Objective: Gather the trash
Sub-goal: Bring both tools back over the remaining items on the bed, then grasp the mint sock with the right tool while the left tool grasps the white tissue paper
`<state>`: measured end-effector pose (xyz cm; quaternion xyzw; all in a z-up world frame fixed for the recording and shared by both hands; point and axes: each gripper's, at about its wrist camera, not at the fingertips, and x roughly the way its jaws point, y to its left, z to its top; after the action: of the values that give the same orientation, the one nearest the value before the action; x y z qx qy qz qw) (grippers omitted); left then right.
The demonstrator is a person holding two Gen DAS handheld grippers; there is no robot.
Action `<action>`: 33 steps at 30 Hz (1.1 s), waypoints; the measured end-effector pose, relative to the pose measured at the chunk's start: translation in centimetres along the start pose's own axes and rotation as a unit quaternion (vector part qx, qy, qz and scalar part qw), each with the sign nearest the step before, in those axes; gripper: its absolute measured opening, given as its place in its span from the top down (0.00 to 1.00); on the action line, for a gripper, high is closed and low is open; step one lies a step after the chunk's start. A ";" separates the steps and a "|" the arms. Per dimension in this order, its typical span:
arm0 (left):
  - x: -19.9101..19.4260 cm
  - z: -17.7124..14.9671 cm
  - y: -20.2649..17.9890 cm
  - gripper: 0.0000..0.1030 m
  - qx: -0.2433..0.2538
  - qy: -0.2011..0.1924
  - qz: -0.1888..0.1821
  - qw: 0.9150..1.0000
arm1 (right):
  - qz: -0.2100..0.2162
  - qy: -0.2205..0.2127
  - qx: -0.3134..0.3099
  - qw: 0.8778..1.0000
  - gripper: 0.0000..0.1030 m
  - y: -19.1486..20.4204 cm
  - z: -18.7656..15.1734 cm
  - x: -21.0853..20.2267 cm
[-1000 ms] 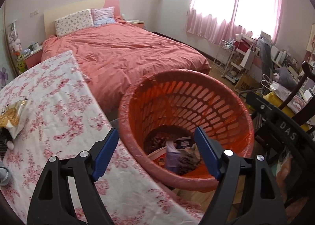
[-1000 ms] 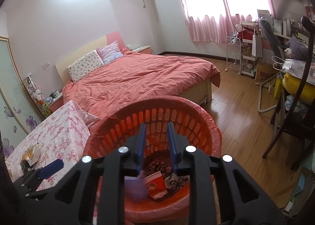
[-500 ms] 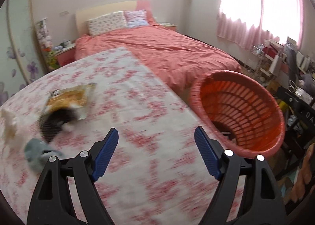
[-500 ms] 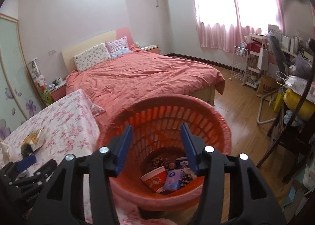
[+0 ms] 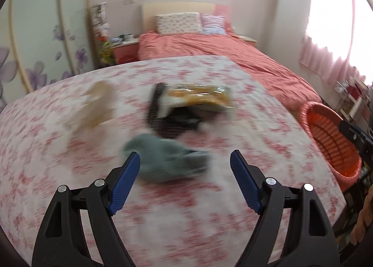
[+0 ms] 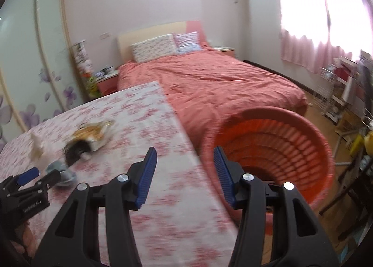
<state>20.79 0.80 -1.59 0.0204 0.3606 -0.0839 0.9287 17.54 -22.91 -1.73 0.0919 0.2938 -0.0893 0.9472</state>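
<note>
My left gripper is open and empty just above a crumpled grey-green piece of trash on the floral-cloth table. Behind it lie a black item, a yellow snack wrapper and a beige crumpled paper. The orange trash basket stands off the table's right edge. My right gripper is open and empty, over the table edge beside the basket. The right wrist view shows the left gripper at the grey-green piece, with the wrapper behind. Both views are motion-blurred.
A bed with a salmon cover lies behind the table and basket. A nightstand and a wardrobe with flower decals stand at the left. Shelves and chairs crowd the right by the pink-curtained window.
Both grippers have swung left from above the basket to the table. The right gripper let trash go into the basket and opened wider. The left gripper now hovers at the grey-green piece.
</note>
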 end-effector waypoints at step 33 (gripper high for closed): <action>-1.4 -2.1 15.6 0.24 -0.122 0.004 0.072 0.990 | 0.129 0.158 -0.125 0.971 0.87 18.3 -3.9 8.0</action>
<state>21.04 16.57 -2.55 -0.0669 0.3696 0.0281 0.9264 26.05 -5.26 -7.27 0.0227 0.4343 0.0865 0.8963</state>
